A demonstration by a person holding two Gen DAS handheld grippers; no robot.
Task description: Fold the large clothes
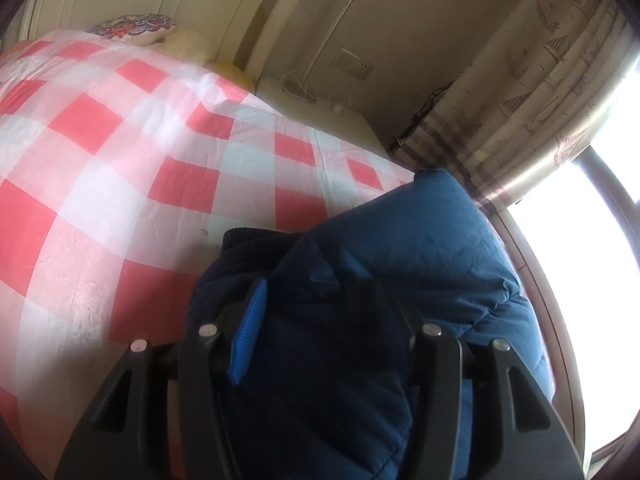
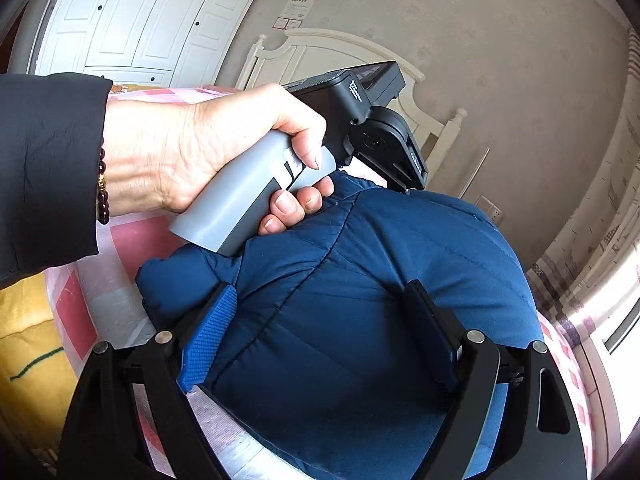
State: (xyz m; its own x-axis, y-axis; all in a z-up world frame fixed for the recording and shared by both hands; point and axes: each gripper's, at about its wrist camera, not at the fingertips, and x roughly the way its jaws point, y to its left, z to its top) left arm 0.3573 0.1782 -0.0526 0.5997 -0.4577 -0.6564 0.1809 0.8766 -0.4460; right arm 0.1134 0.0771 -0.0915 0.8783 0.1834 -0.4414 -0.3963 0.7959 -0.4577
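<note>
A dark blue quilted jacket (image 1: 420, 248) lies bunched on the bed with the red and white checked cover (image 1: 120, 140). My left gripper (image 1: 316, 300) has its fingers around a thick fold of the jacket near a dark ribbed cuff (image 1: 248, 240). In the right wrist view the jacket (image 2: 380, 264) fills the centre. My right gripper (image 2: 324, 304) has its fingers on either side of a thick fold of it. The person's left hand (image 2: 192, 152) holds the left gripper's grey handle (image 2: 248, 200) just above the jacket.
A patterned pillow (image 1: 136, 28) lies at the head of the bed by the cream headboard (image 2: 344, 52). A nightstand (image 1: 316, 104) stands beside the bed. Curtains (image 1: 532, 92) and a bright window (image 1: 600, 208) are at right. A white wardrobe (image 2: 140, 20) is behind. A yellow bag (image 2: 28, 344) is at left.
</note>
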